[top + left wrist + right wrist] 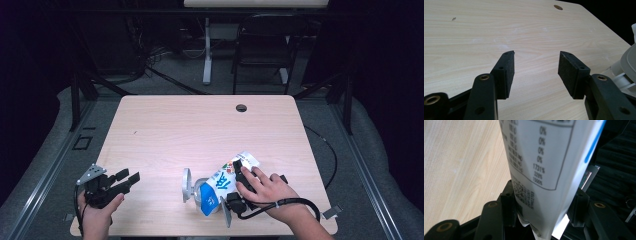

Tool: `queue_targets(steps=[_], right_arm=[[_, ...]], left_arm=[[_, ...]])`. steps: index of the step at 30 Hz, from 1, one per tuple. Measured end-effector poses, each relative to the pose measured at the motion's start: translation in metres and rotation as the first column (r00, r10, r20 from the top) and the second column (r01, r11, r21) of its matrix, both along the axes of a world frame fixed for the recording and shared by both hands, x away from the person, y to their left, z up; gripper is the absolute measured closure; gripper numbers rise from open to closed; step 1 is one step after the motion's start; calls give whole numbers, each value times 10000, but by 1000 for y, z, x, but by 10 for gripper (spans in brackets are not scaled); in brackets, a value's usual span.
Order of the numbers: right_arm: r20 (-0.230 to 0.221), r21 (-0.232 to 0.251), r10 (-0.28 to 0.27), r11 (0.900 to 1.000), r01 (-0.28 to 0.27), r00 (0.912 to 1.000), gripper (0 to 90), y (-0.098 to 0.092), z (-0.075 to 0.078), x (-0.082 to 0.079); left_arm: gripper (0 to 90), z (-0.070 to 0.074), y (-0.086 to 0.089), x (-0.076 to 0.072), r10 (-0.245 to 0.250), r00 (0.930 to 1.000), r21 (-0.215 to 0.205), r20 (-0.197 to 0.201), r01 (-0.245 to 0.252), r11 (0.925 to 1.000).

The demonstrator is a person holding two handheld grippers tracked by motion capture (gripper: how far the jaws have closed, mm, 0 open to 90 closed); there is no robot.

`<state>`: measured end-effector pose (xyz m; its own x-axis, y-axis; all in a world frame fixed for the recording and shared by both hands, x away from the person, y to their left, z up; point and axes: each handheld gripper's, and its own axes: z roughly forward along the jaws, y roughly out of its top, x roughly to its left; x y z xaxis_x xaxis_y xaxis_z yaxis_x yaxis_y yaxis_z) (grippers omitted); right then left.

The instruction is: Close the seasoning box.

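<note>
1. The blue-and-white printed milk carton (220, 187) lies tilted on the pale wooden table (200, 130), between the jaws of the right gripper (239, 186), its white gabled end pointing away from the person and its blue end towards the near edge.
2. In the right gripper view the carton's white panel with a printed nutrition table (541, 157) rises between the two black jaws, and both pads sit against its sides: the right gripper is clamped on the carton.
3. The person's right hand (270, 192) wraps the right gripper's body just right of the carton; a black cable (295, 202) loops from it over the wrist.
4. Touching the carton's blue end, on the side away from the right gripper, stands a small grey round metal piece (187, 184); what it is I cannot tell.
5. Well apart to the left, the left gripper (131, 180) rests in the left hand (97, 210) near the table's near-left corner, with a grey three-cornered plate (91, 174) on top.
6. In the left gripper view its jaws stand apart, bare wood between the pads (570, 72).
7. A round dark hole (241, 108) lies far beyond both grippers.
</note>
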<state>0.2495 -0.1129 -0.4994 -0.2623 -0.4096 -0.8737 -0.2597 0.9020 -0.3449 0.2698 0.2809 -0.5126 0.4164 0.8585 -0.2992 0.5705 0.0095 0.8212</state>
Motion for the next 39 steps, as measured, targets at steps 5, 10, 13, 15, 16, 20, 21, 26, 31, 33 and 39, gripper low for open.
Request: queue_targets(steps=[5, 10, 13, 15, 16, 20, 21, 26, 31, 33, 39], right_arm=[[-12, -9, -31, 10000, 31, 10000, 513, 0, 0, 0], [19, -64, -35, 10000, 35, 10000, 514, 0, 0, 0], [58, -96, -40, 9999, 40, 10000, 515, 0, 0, -1], [44, -72, -14, 10000, 14, 10000, 516, 0, 0, -1], [76, -122, -30, 9999, 31, 10000, 516, 1, 0, -1], [91, -131, -62, 9999, 63, 9999, 516, 1, 0, -1], [77, -94, -18, 10000, 19, 10000, 517, 0, 0, -1], [108, -105, -33, 9999, 34, 9999, 518, 0, -1, -1], [120, -109, -30, 9999, 31, 9999, 519, 0, -1, -1], [114, -111, -18, 9999, 19, 9999, 519, 0, -1, -1], [109, -115, -23, 9999, 24, 9999, 521, 1, -1, -1]], left_arm=[[478, 0, 1, 0, -15, 10000, 15, -38, 15, 10000], [478, 0, 0, 0, 8, 10000, 11, -3, -8, 10000], [477, 0, 0, 0, 5, 10000, 14, -5, -5, 10000], [477, 0, 0, 0, 11, 10000, 10, -2, -11, 10000], [478, 0, 0, 0, 9, 10000, 10, 0, -9, 10000], [478, 0, 0, 0, 37, 10000, -14, 29, -37, 10000], [477, 0, 0, 0, 33, 10000, -13, 29, -33, 10000], [477, 0, 0, 0, 13, 10000, 11, 2, -13, 10000], [478, 0, 0, 0, 37, 10000, -7, 31, -37, 10000], [477, 0, 1, 0, 40, 10000, -8, 29, -40, 10000], [478, -1, 1, 1, 55, 10000, -11, 2, -55, 10000]])
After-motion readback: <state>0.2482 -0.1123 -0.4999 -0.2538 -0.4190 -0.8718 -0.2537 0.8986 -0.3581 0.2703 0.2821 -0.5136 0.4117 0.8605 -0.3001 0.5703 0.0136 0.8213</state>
